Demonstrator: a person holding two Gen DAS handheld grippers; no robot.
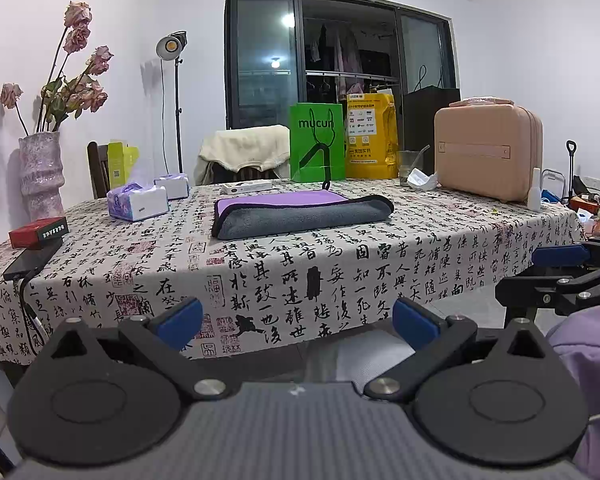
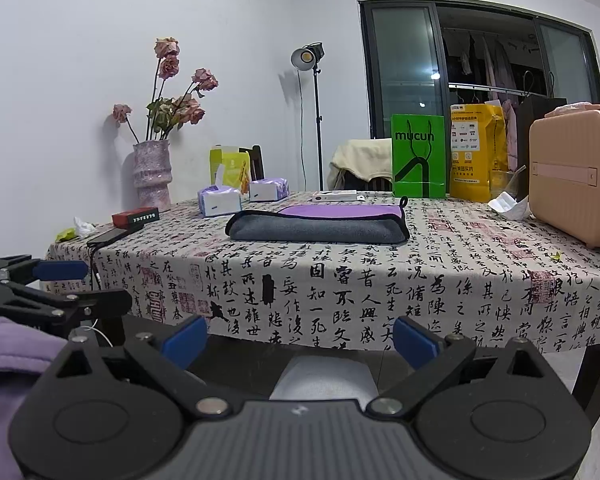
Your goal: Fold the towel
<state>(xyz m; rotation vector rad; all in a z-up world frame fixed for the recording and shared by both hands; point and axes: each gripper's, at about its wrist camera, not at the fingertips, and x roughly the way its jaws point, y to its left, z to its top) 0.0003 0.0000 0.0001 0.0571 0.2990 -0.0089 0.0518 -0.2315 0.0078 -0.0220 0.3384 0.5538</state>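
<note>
Left wrist view: the left gripper (image 1: 298,322) hangs in front of the near edge of the table (image 1: 480,240), its blue-padded fingers (image 1: 180,320) spread wide with nothing between them and touching nothing. The towel (image 1: 300,216), grey outside and purple inside, lies folded flat on the calligraphy-print tablecloth (image 1: 284,280) at the middle of the table, well apart from the tool. Far behind the towel stand a green paper bag (image 1: 318,148) and a yellow bag (image 1: 372,136); a pink case (image 1: 488,152) sits to the far right, tissue packs (image 1: 138,202) and a vase of dried roses (image 1: 40,172) to the left. At the right edge the right gripper (image 1: 560,272) shows partly, side-on.

Right wrist view: the right gripper (image 2: 298,338) is likewise held below and before the table's near edge, its jaws wide apart and empty. The folded towel (image 2: 320,224) rests at mid-table, its small black loop at the far right corner, the green paper bag (image 2: 419,162) just behind it. A red box (image 2: 135,216) lies to the left near the vase of dried roses (image 2: 152,176). The left gripper (image 2: 60,280) enters at the left edge; from this angle its opening cannot be judged.
</note>
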